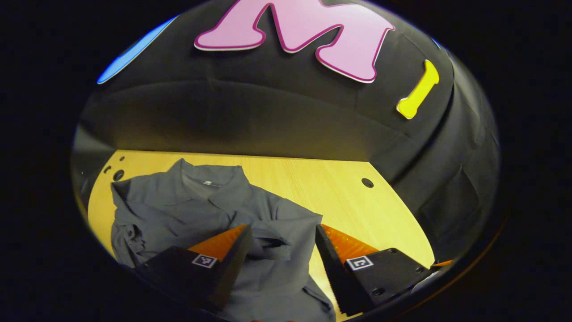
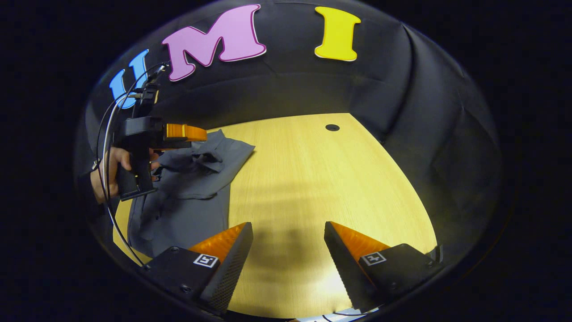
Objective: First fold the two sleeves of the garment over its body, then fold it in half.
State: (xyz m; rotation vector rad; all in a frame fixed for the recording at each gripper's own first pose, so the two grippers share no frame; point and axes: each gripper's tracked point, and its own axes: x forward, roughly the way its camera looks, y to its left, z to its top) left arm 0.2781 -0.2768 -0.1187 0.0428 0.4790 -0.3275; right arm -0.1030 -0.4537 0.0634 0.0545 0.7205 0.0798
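Underneath, wooden table (image 2: 313, 188), black cloth wall (image 2: 402, 89)

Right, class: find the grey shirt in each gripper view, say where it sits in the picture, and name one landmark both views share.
Left gripper view: the grey shirt fills the lower left, collar toward the wall, running under the open left gripper.
Right gripper view: the shirt lies at the left edge of the wooden table, beside the hand-held left gripper.
Shared landmark: the round hole in the table, right of the shirt.
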